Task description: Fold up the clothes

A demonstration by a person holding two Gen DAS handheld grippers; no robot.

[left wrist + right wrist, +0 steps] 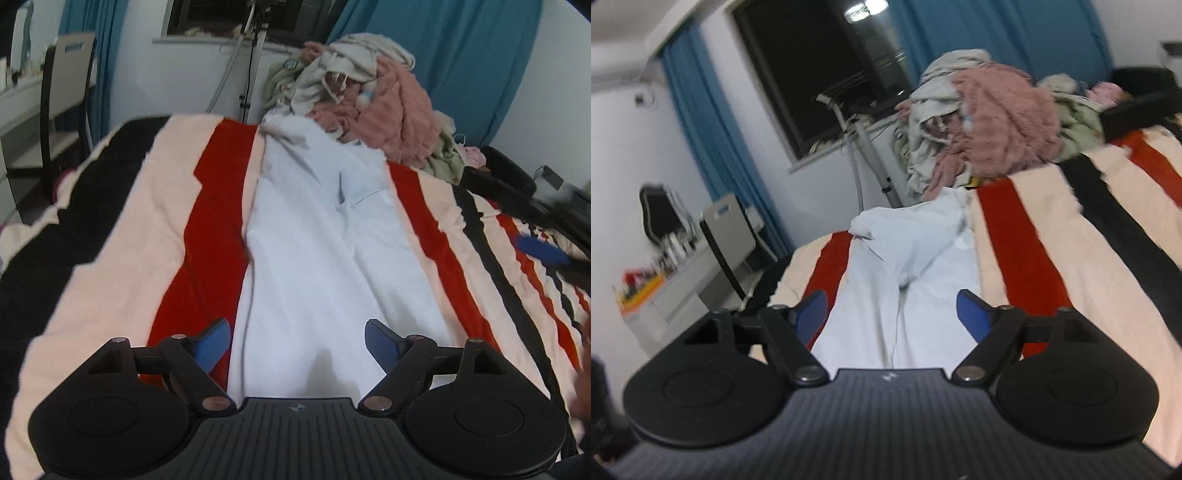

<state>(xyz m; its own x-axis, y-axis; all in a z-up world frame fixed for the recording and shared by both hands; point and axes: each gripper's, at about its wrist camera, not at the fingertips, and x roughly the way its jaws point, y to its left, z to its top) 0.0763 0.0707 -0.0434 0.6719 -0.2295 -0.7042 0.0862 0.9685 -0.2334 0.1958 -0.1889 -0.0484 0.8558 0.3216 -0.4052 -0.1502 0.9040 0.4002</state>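
Note:
A pale blue-white garment lies stretched lengthwise on the striped blanket, running away from me toward a clothes pile. My left gripper hovers open over its near end, blue fingers spread, nothing between them. In the right wrist view the same garment lies below my right gripper, which is open and empty above it. A blurred part of the right gripper shows at the right edge of the left wrist view.
A pile of pink, cream and green clothes sits at the far end of the bed. A chair and a desk stand at the left. Blue curtains and a window are behind. Dark objects lie at the right.

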